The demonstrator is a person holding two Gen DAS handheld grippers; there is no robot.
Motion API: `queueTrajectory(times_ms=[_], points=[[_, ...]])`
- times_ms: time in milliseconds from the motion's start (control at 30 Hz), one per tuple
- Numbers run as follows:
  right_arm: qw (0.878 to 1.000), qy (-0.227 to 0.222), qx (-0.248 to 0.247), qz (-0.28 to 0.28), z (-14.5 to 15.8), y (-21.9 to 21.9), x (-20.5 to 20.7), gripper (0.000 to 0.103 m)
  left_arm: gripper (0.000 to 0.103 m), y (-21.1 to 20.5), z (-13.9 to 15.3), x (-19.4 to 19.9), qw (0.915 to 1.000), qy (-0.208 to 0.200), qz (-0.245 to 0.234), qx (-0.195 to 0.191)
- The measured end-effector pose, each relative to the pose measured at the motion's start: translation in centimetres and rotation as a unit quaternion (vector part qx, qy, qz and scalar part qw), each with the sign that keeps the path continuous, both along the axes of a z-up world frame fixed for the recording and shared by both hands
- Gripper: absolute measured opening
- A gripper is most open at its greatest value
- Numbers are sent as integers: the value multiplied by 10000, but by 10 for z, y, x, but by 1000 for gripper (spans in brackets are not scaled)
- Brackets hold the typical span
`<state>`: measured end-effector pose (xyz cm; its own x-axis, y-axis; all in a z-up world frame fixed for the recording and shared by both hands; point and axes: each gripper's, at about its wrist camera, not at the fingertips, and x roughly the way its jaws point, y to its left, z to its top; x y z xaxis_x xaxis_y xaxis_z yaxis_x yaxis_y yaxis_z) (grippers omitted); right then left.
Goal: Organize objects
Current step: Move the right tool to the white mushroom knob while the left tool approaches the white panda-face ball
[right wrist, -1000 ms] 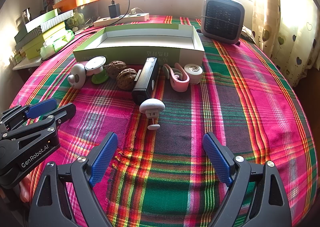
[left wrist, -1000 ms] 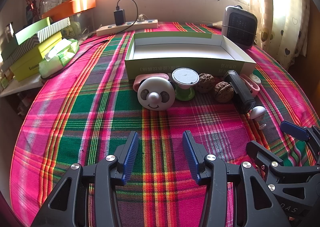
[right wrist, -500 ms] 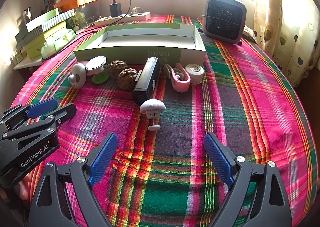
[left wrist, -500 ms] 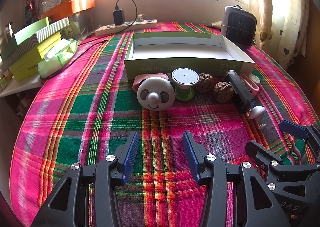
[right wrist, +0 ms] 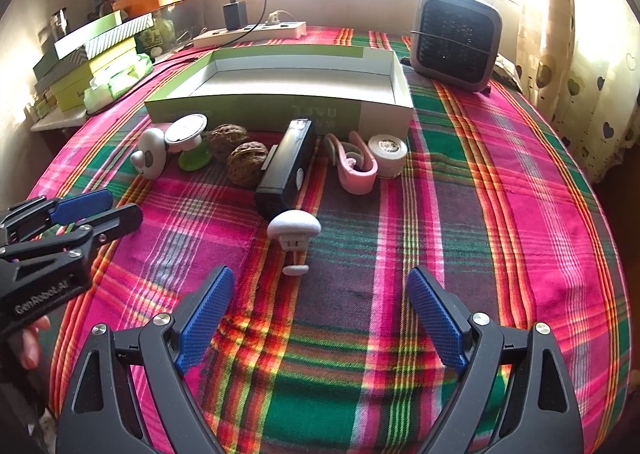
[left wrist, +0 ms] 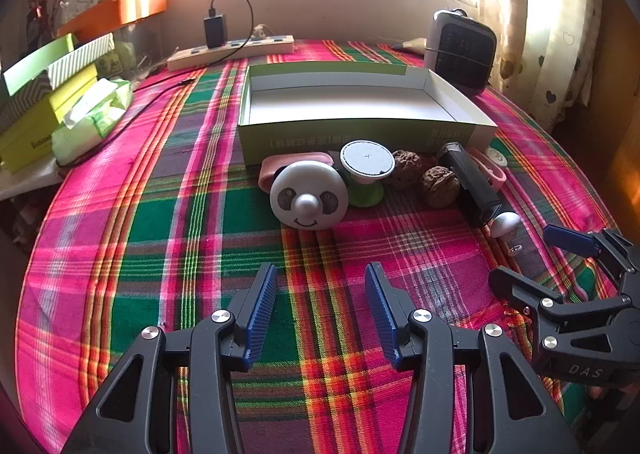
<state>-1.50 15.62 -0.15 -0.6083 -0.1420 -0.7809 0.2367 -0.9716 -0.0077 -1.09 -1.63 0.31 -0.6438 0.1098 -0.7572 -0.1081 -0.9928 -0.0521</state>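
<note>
An empty green-sided box (left wrist: 352, 102) (right wrist: 280, 110) lies on the plaid cloth. In front of it stand a white panda-face toy (left wrist: 308, 196) (right wrist: 149, 159), a green-based round stand (left wrist: 366, 170) (right wrist: 190, 144), two walnuts (left wrist: 440, 186) (right wrist: 246, 164), a black rectangular device (left wrist: 472, 184) (right wrist: 286, 170), a pink clip (right wrist: 354, 164), a white tape roll (right wrist: 387, 151) and a white mushroom-shaped toy (right wrist: 294, 230) (left wrist: 505, 224). My left gripper (left wrist: 320, 306) is open, short of the panda toy. My right gripper (right wrist: 320, 314) is wide open just before the mushroom toy. Neither holds anything.
A small grey heater (right wrist: 458, 40) stands at the back right. A power strip with a charger (left wrist: 232, 48) lies by the wall. Stacked green boxes and a tissue pack (left wrist: 92, 114) sit at the left edge. A curtain (right wrist: 580, 54) hangs on the right.
Both grippers have edged slightly forward toward the row of objects. Their jaws stay as they were and nothing on the cloth has moved.
</note>
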Motion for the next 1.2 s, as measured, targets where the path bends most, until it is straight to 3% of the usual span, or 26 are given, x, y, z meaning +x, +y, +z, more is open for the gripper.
queueTrajectory(times_ms=[533,733,900,1200], points=[[9998,-101,6,146,2,-5,-18,75,45,-16,2,-33,9992,-118,-124,368],[9997,-93,-24,216,4,-8,-21,66,45,-16,2,-44,9992,-144,-116,353],[9998,-81,-54,162,6,-5,-24,47,44,-15,1,-48,9991,-164,-129,358],[9999,-56,-89,133,7,-3,-25,37,44,-20,2,-52,9982,-193,-53,567]])
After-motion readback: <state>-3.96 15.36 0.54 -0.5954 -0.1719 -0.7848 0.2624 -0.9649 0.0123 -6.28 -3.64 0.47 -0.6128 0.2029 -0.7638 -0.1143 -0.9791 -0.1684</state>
